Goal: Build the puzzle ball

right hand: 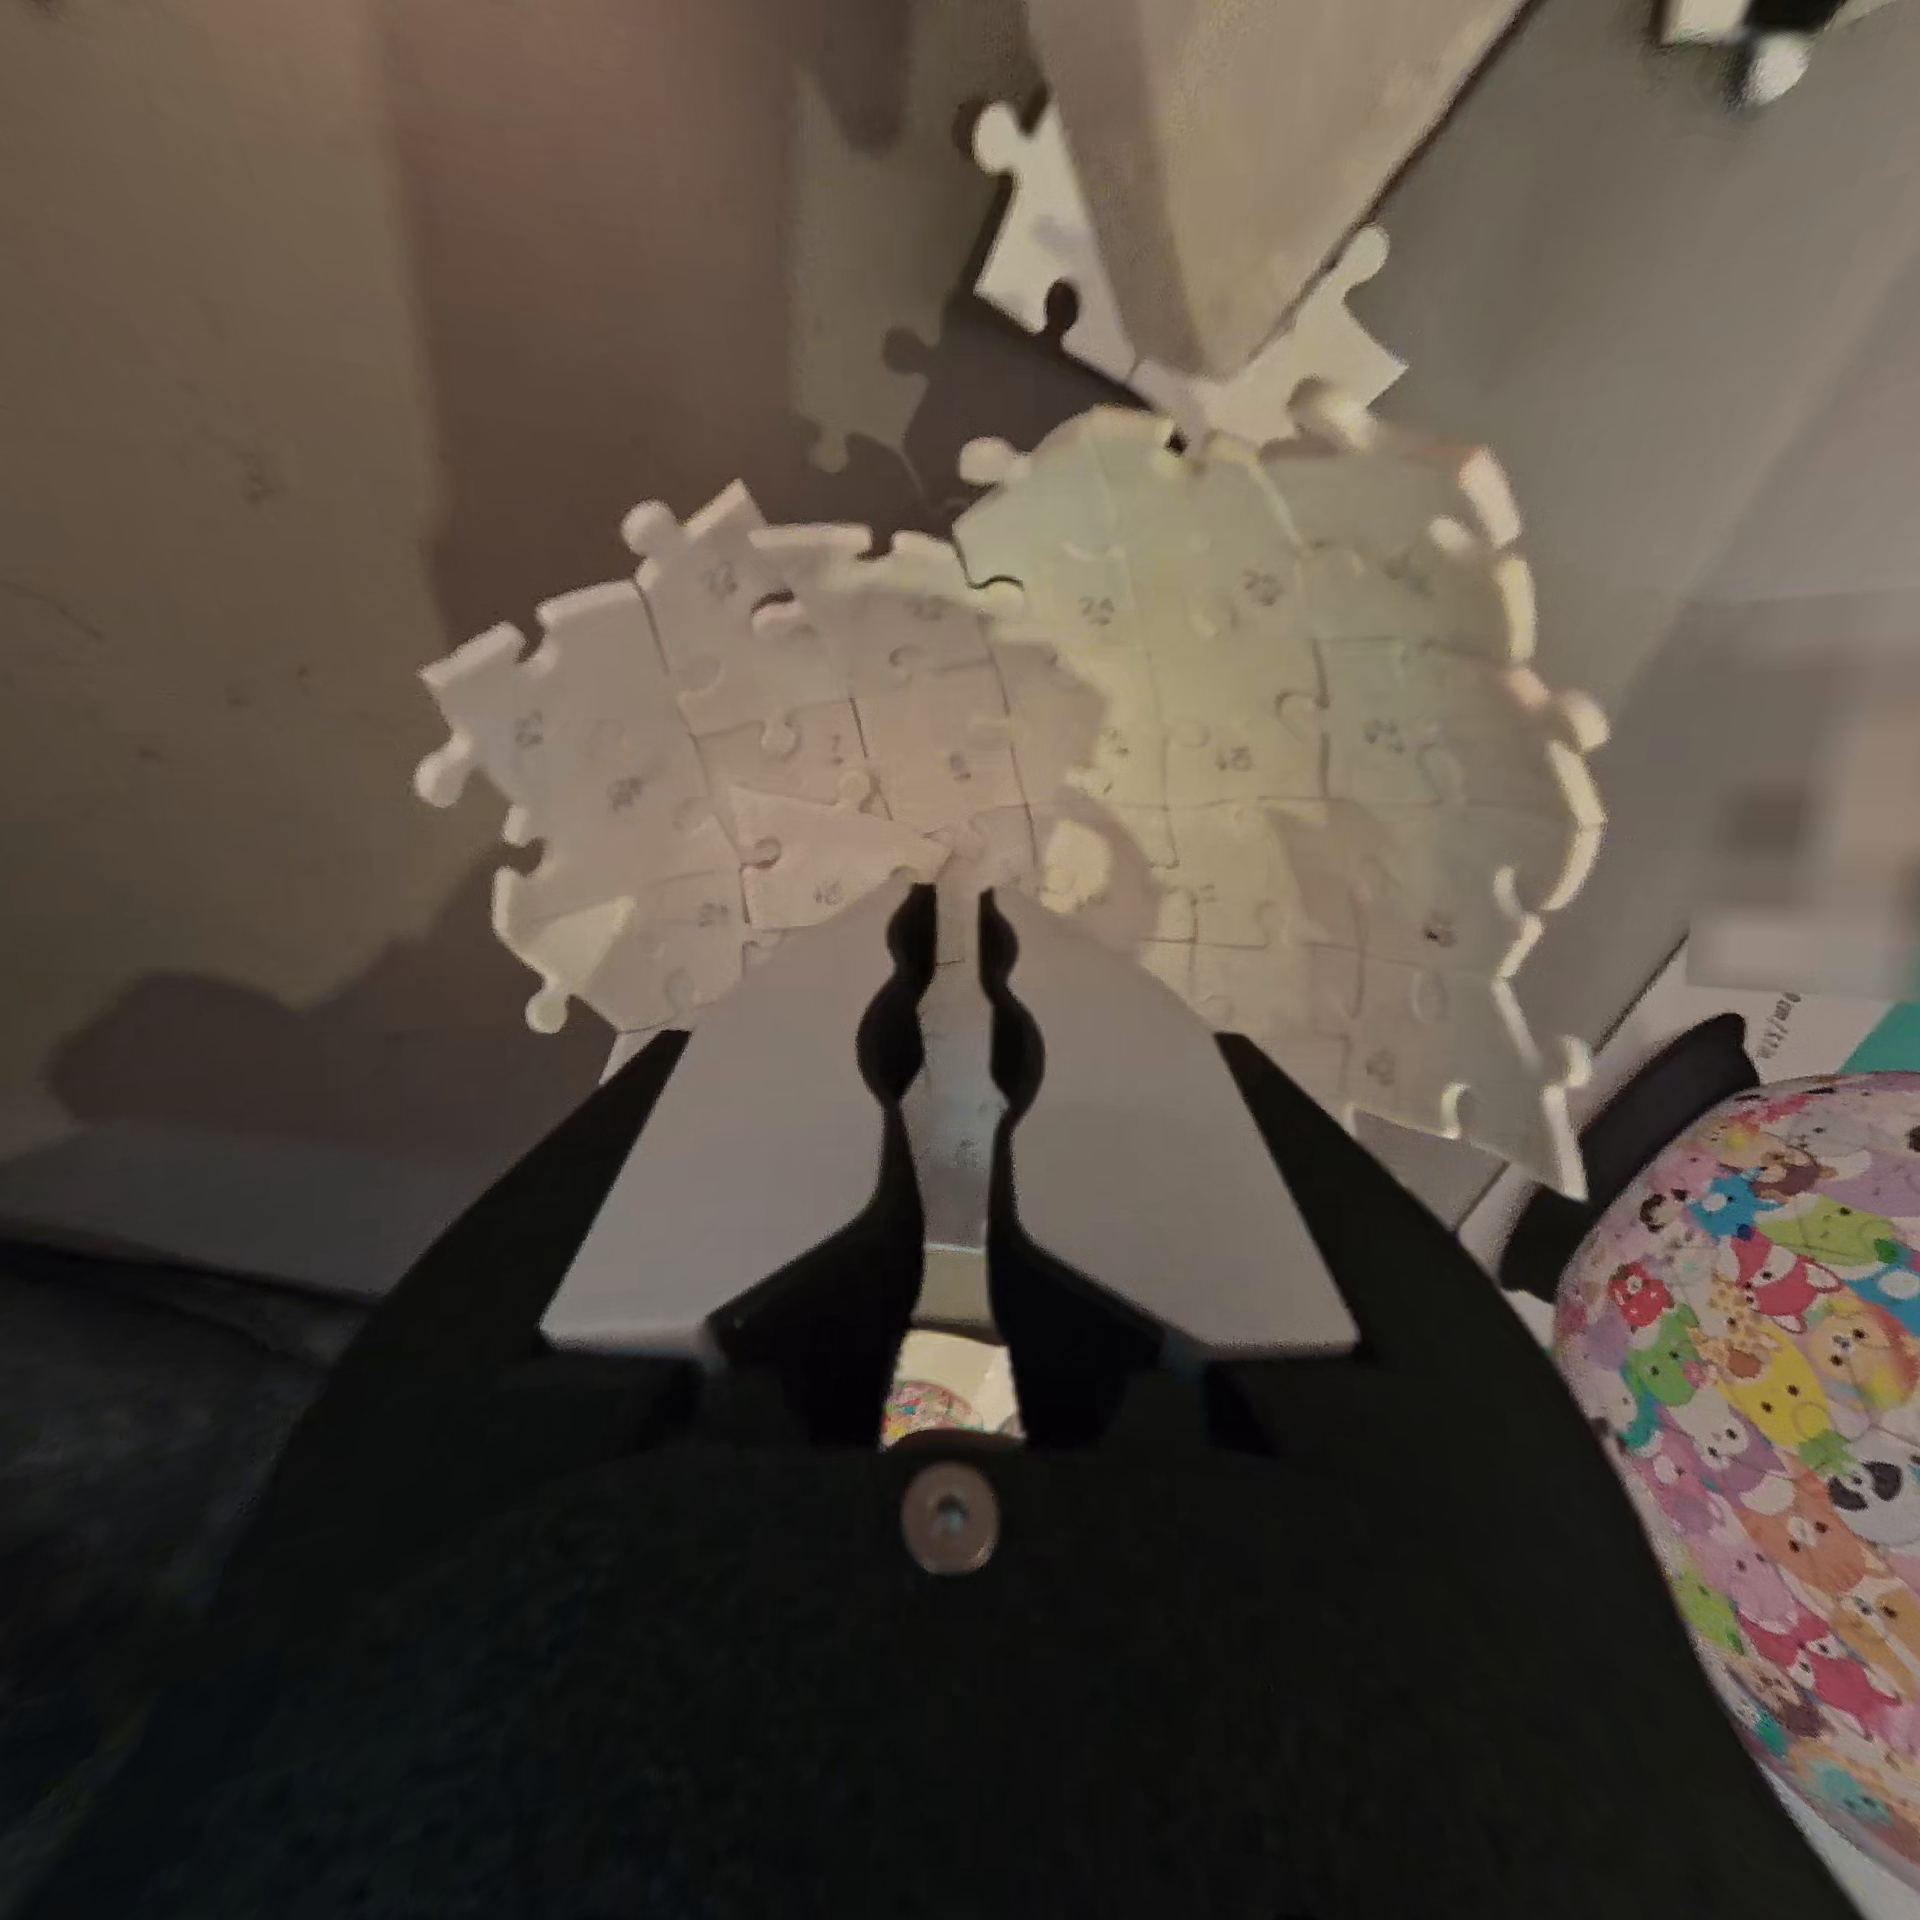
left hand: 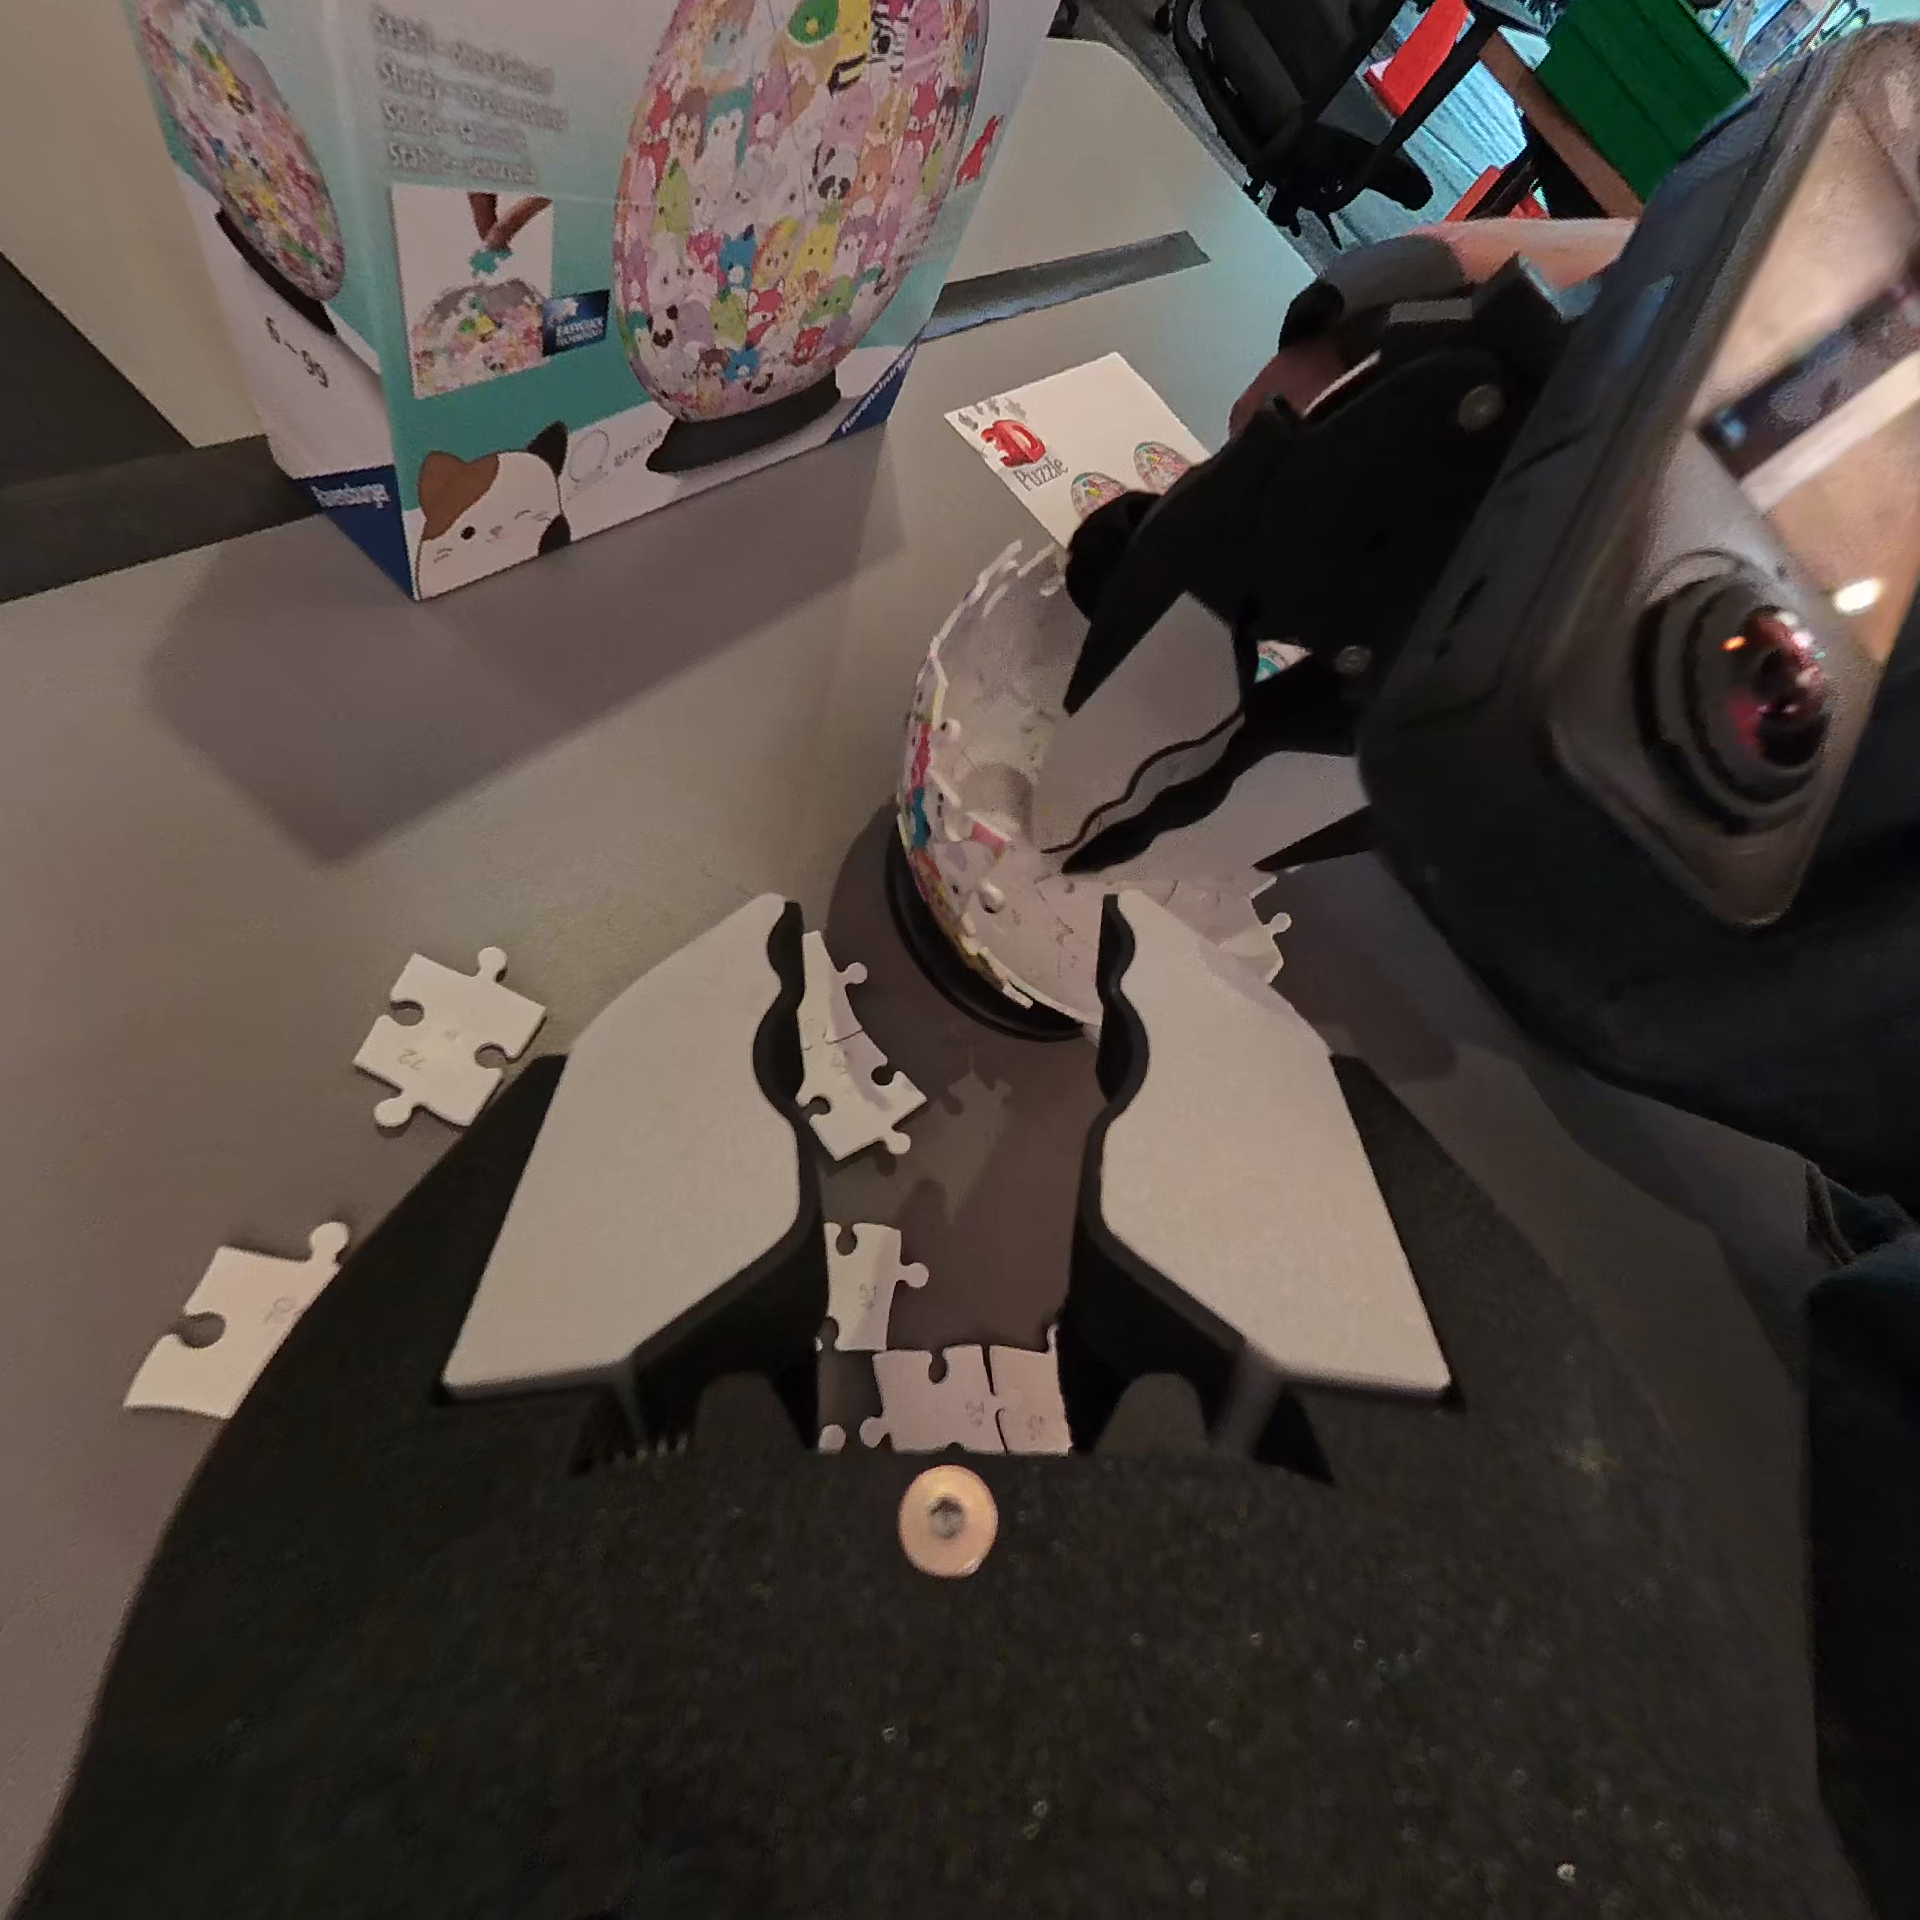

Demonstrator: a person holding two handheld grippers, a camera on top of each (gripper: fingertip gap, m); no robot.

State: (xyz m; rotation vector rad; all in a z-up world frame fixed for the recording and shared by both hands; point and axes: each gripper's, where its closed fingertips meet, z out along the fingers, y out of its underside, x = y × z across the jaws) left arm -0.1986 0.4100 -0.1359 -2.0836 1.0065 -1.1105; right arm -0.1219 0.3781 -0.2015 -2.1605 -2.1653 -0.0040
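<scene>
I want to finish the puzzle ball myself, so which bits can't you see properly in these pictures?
1. Left wrist view: the half-built white curved puzzle shell is partly covered by the black right claw.
2. Left wrist view: the loose white pieces are partly hidden behind the left claw.
3. Right wrist view: the pencilled numbers on the shell are blurred.

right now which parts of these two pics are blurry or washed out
Left wrist view: the puzzle box is motion-smeared, fisheye bends the edges, and the loose pieces stay fairly sharp. Right wrist view: the half-built shell is soft and glows overexposed, while the background is dim and blurred.
</scene>
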